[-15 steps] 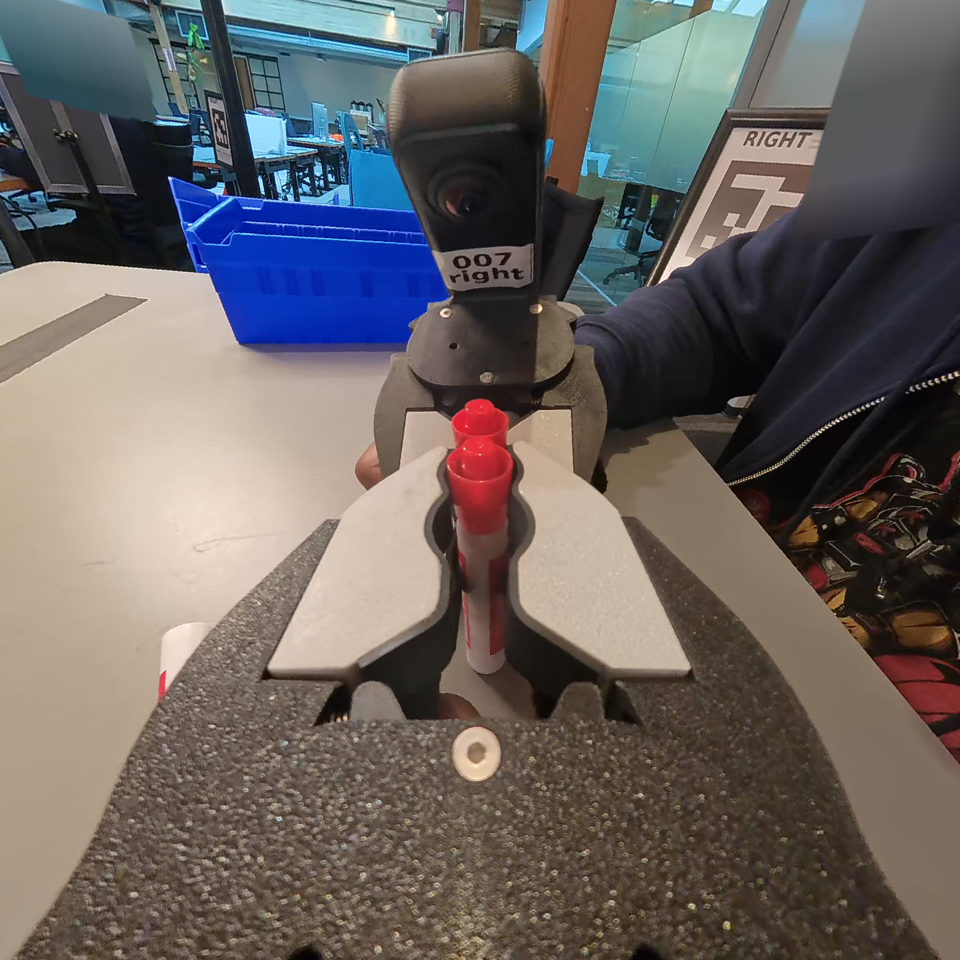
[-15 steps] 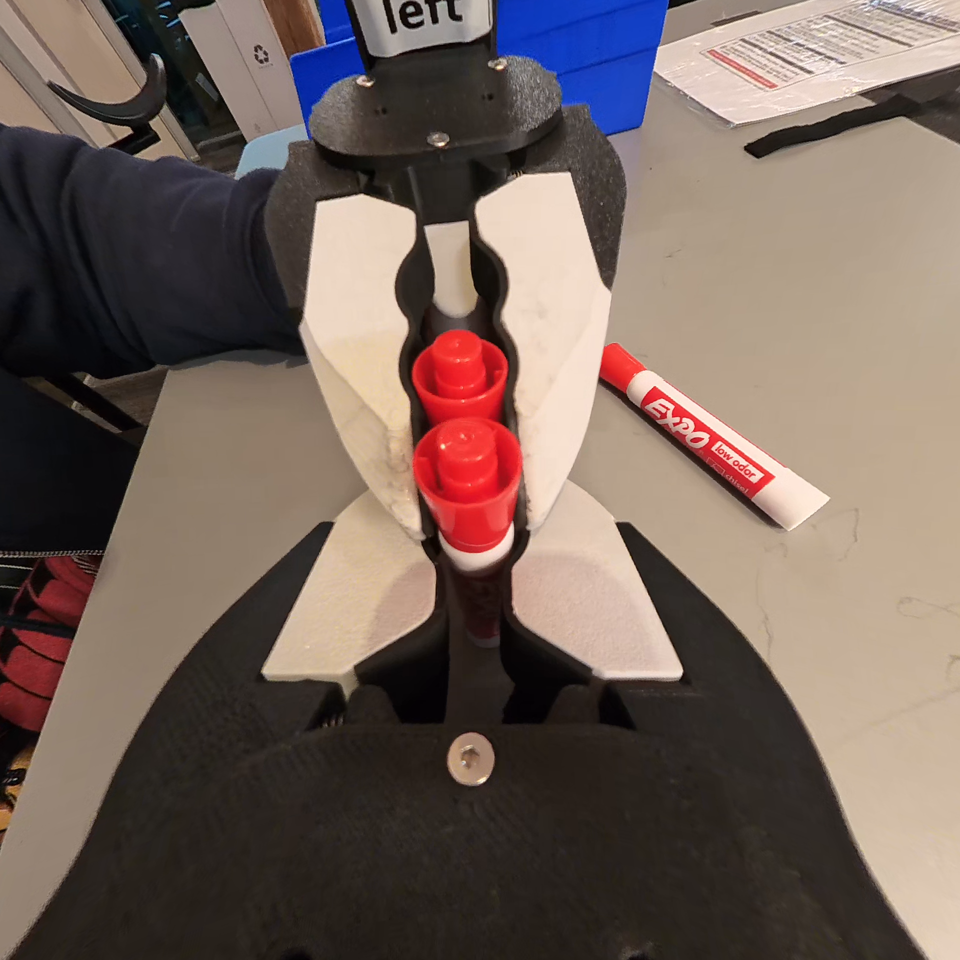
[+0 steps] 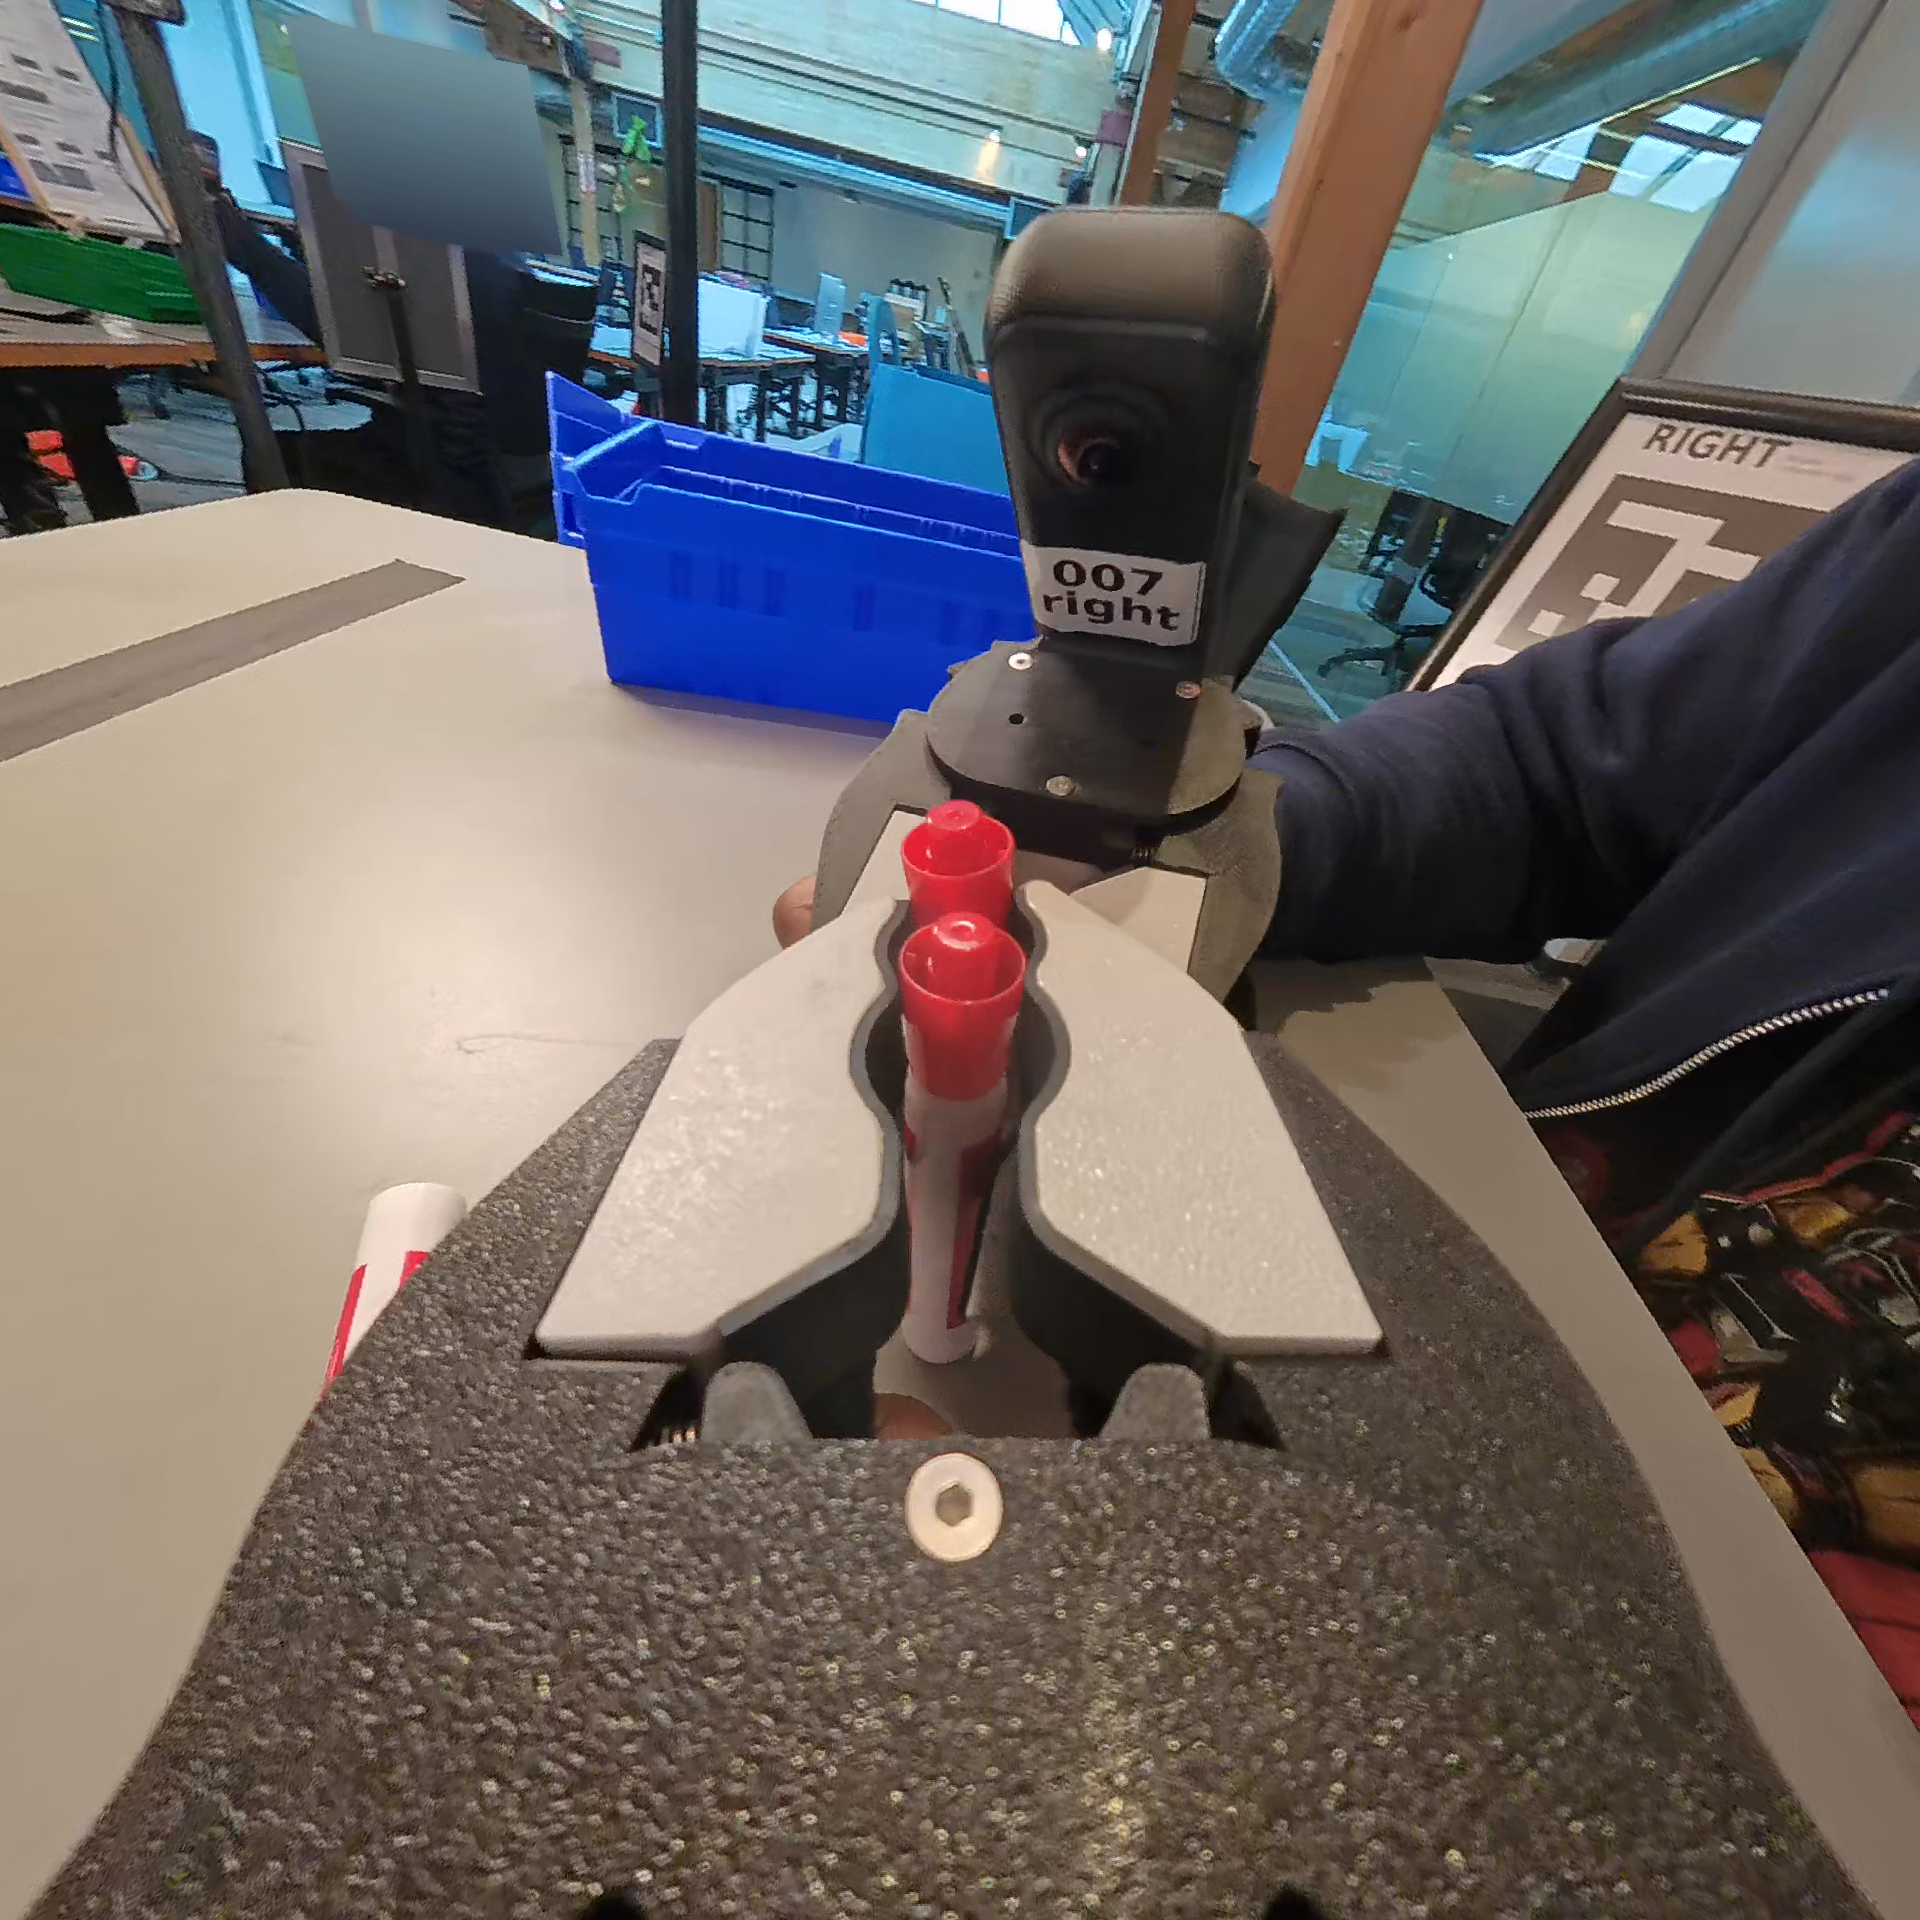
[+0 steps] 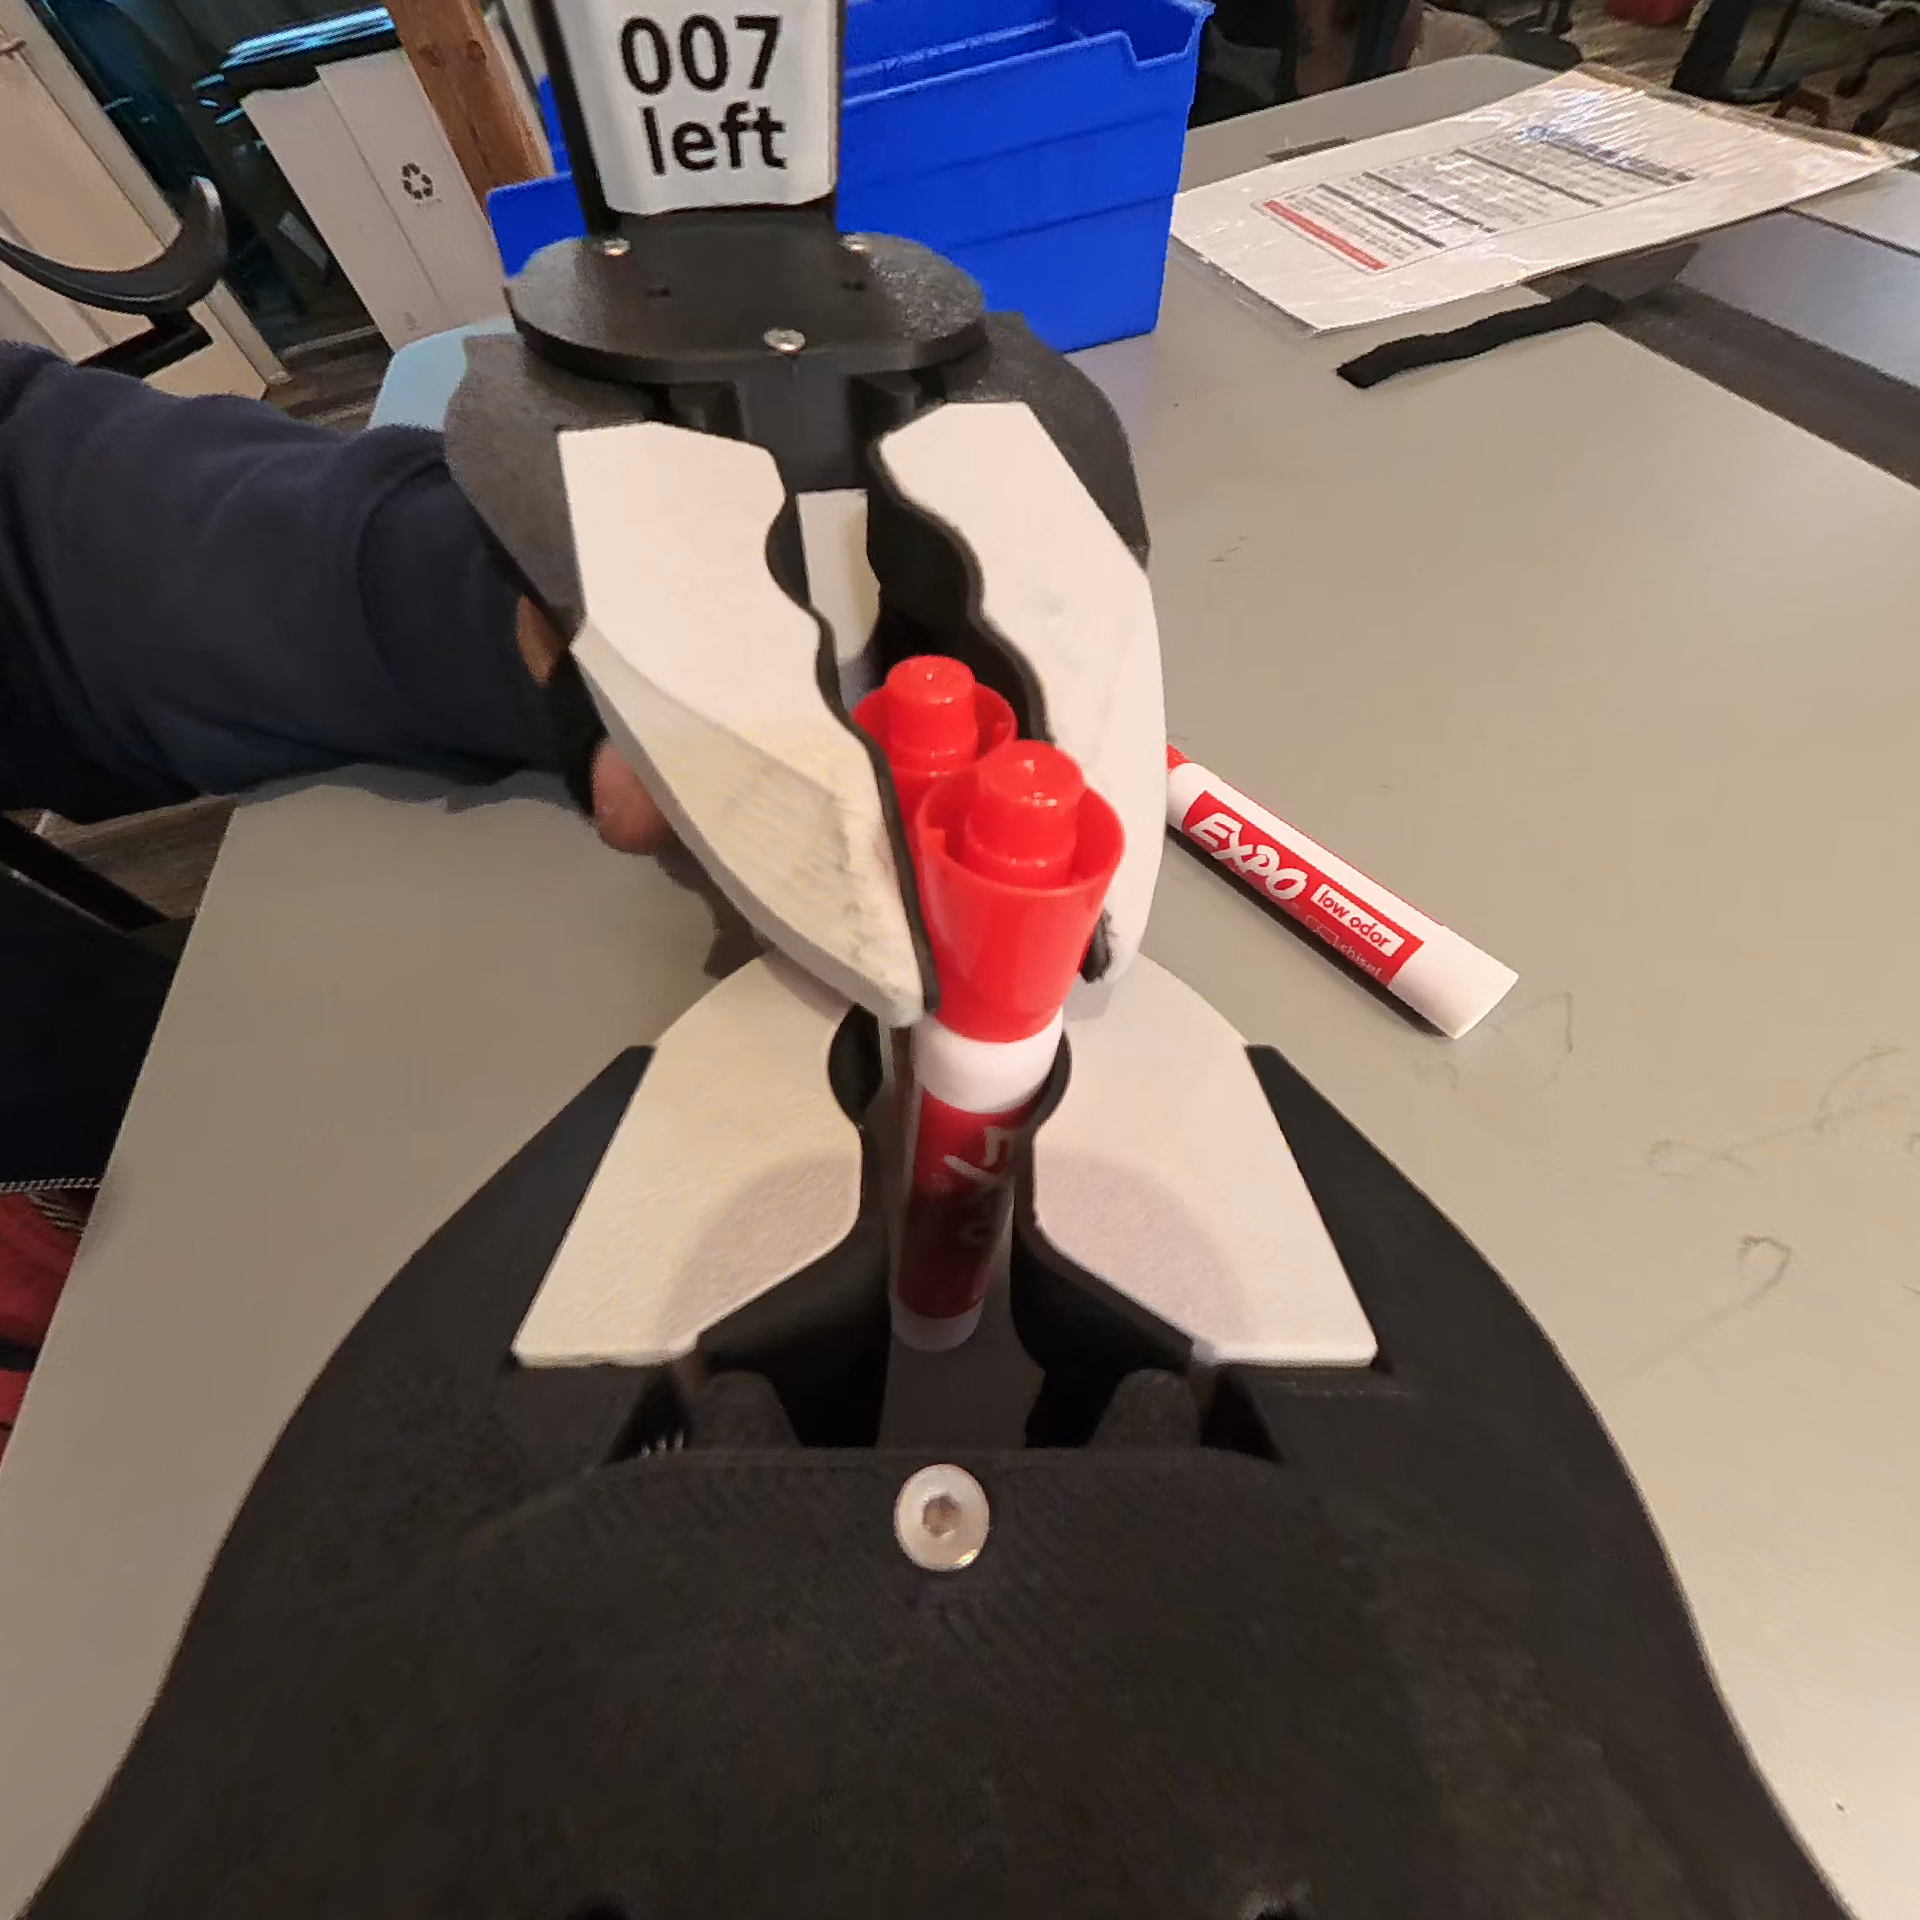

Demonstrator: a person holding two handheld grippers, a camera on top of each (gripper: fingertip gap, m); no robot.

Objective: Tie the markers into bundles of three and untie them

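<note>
Against the frames from half a second before, the left gripper (image 4: 997,935) has tilted over the right one, and the two red-capped markers it clamps now sit skewed instead of in a straight line; the right gripper (image 4: 951,1081) has eased its jaws a little wider around the marker standing between them. In the right wrist view the left gripper's pale fingers (image 4: 748,790) press on the caps of the nearer marker (image 4: 1013,894) and the farther marker (image 4: 930,717), so it is clenched on both. The nearer marker's red and white barrel runs down between the right gripper's fingers (image 4: 727,1174), with a thin dark gap showing at its left side, so that gripper looks released. The left wrist view shows the two caps stacked, one marker (image 3: 961,997) in front of the other (image 3: 956,857), and hides the skew. Only the right wrist view shows the whole third marker (image 4: 1340,894) lying loose on the grey table (image 4: 1558,675), near its right side, beside a laminated sheet (image 4: 1507,177); the left wrist view shows just its white end (image 3: 400,1247). A blue bin (image 3: 790,603) stands at the table's far edge.
</note>
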